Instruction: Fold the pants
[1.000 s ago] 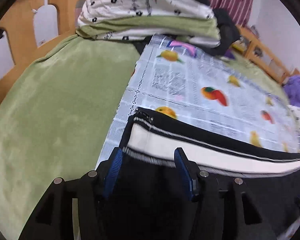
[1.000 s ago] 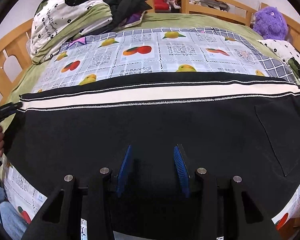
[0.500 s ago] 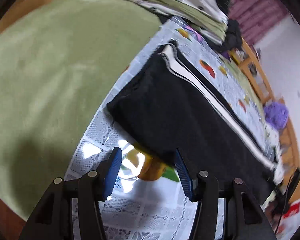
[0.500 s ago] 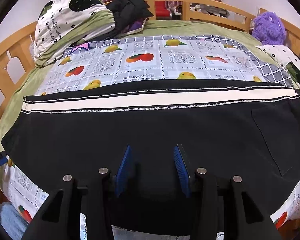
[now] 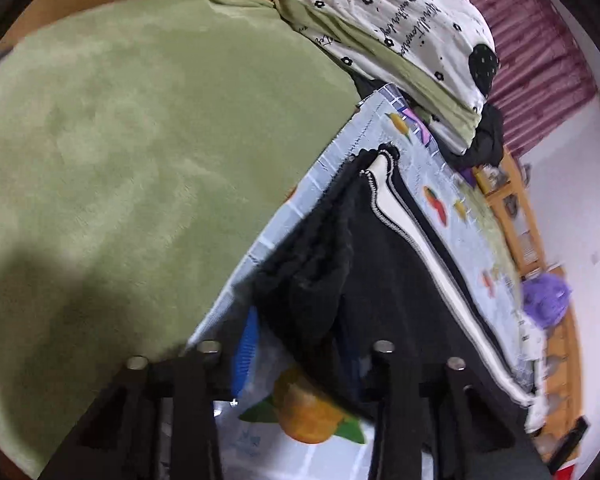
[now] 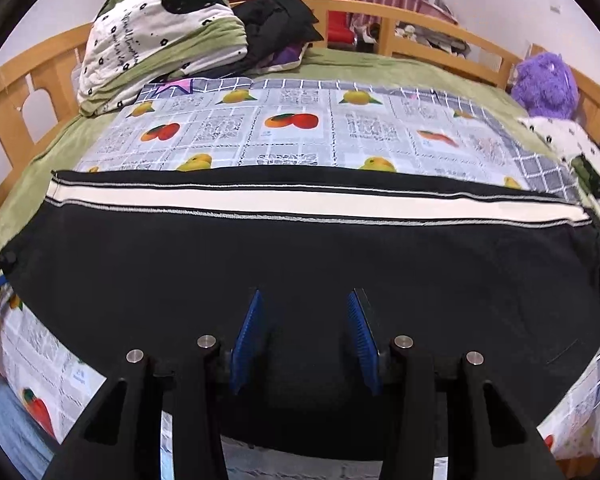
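Black pants [image 6: 300, 264] with a cream side stripe [image 6: 300, 204] lie flat on a fruit-print sheet [image 6: 292, 120] spread over a bed's green blanket [image 5: 140, 140], their long axis running from 9 o'clock to 3 o'clock across the right wrist view. The right gripper [image 6: 306, 336] hangs over the near edge of the garment at 6 o'clock, its blue pads parted and nothing between them; the cloth lies directly ahead of it toward 12 o'clock.

In the left wrist view the left gripper [image 5: 296, 356] sits at the garment's end, with a bunched corner of black cloth [image 5: 304, 280] rising between its pads. The left blue pad [image 5: 246, 354] shows clearly; the right one is hidden behind the fabric, so whether the gripper is clenched on the corner or merely around it cannot be told. From here the pants stretch away toward 2 o'clock.

The coming move appears to turn on that axis: the left gripper is at the short end, the nearer one to a corner, while the right faces the middle of the long side. A lengthwise fold would likely carry the left end across toward 3 o'clock in the right view.

A folded quilt [image 6: 156, 28] and dark clothing [image 6: 276, 20] sit at the bed's far side; a purple plush toy [image 6: 546, 84] rests at 2 o'clock.
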Tool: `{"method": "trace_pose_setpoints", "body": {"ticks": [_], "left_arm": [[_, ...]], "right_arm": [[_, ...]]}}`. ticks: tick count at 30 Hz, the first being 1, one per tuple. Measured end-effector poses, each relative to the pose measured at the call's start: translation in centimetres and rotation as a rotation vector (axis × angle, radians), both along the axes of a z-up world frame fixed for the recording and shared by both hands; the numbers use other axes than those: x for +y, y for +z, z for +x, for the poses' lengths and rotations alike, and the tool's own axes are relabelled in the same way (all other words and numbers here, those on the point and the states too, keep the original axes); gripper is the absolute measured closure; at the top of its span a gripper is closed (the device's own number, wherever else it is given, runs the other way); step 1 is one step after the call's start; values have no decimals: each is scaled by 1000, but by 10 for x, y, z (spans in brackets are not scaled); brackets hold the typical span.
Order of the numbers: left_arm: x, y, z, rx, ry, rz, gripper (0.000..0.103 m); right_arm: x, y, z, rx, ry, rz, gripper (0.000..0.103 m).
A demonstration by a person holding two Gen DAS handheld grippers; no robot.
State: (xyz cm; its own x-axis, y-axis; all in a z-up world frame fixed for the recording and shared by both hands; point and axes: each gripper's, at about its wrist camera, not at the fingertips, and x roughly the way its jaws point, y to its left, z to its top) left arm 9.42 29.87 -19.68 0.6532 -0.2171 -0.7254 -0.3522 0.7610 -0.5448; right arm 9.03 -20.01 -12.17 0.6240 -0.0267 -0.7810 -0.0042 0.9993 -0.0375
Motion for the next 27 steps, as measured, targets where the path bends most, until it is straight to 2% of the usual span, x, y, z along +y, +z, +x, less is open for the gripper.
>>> {"method": "trace_pose_setpoints", "body": {"ticks": [4,7,9,12,14,18,21,23,25,27], "left_arm": [[-9,19,-4,-46,-19,70,82],[-31,49,-6,-101,-47,162,83],[-54,74,-4,-156,-99,211,83],[-104,108,2,-229,-202,278,84],[-144,127,5,-278,-272,307,86],[-224,147,11,-307,-423,293,89],[-284,144,13,-294,-547,251,90],[-324,136,12,-285,-610,236,90],[-358,120,10,-262,-656,218,90],[-387,98,8,-215,-699,157,90]], "right_arm": [[-17,4,-13,29,-22,37,59],[-25,12,-27,-9,-29,41,58],[-30,21,-34,-38,-20,24,57],[-46,41,-40,-91,-31,62,46],[-61,53,-38,-116,-45,91,46],[-106,73,-38,-192,-108,122,45],[-144,66,-46,-175,-152,171,45],[-176,50,-56,-134,-187,229,45],[-201,41,-65,-102,-251,233,48],[-221,42,-73,-115,-312,236,49]]}}
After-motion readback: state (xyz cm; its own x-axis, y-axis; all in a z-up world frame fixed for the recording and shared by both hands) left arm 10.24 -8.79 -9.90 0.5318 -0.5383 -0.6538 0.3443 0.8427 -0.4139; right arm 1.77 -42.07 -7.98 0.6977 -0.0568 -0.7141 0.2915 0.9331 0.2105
